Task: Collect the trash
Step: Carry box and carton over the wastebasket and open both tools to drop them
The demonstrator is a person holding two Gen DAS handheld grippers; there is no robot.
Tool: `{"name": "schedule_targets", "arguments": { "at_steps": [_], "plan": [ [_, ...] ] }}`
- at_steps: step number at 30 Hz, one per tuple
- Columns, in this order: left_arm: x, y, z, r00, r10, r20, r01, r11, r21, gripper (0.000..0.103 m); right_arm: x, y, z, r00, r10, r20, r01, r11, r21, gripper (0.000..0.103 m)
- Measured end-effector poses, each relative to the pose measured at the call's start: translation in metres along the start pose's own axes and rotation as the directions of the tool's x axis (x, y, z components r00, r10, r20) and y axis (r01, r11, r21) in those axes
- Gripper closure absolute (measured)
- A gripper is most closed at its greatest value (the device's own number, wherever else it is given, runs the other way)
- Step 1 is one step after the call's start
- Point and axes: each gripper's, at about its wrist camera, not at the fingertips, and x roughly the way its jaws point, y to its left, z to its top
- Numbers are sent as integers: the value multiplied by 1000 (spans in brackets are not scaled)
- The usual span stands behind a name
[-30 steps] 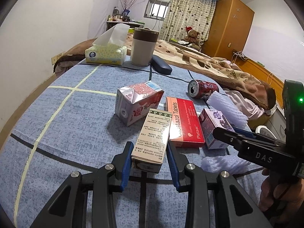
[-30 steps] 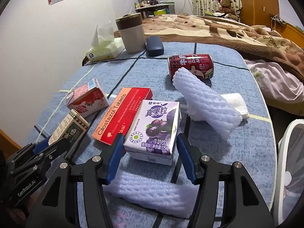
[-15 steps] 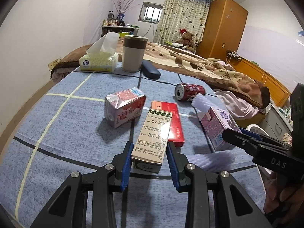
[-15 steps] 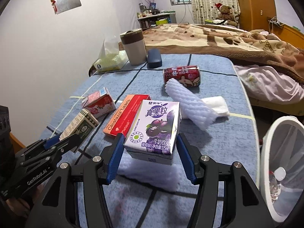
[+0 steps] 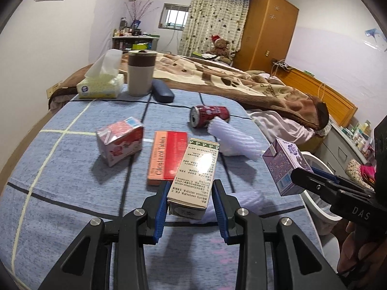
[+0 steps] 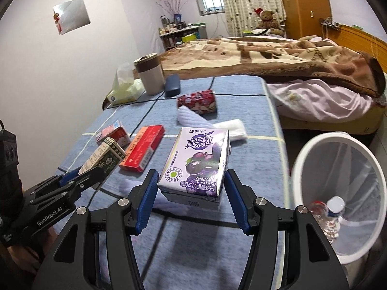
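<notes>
Tissue box (image 5: 100,87): set at the far left corner of the blue checked cloth (image 5: 60,169), beside a brown-banded tumbler (image 5: 141,75) and a dark glasses case (image 5: 162,90).
Red-and-white carton (image 5: 119,140): lying on the cloth, left of the red tablet box (image 5: 167,155).
Left gripper (image 5: 191,201): partly closed; its blue pads are pressed against both sides of a cream medicine box (image 5: 196,176), which is held lifted off the cloth.
Red drink can (image 5: 209,115): lying on its side, touched by a white foam sleeve (image 5: 232,142).
Second foam sleeve (image 5: 249,198): seen blurred on the cloth under the held boxes.
Right gripper (image 6: 192,199): held wider than the left, clamped on a purple grape milk carton (image 6: 197,163), which is kept upright above the cloth's near right part.
White mesh bin (image 6: 338,191): placed beside the cloth's right edge, lower than the carton; a clear plastic bottle (image 6: 329,213) is seen inside.
Folded white cloth (image 6: 229,128): lying behind the purple carton.
</notes>
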Motion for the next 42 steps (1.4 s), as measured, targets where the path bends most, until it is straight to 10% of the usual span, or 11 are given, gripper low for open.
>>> {"name": "schedule_targets", "arguments": {
  "at_steps": [42],
  "plan": [
    [34,-158,8,977,-199,-81,212,954,214,67,-57,-104,-27,982,-172,74,155,968,196,45]
  ]
}}
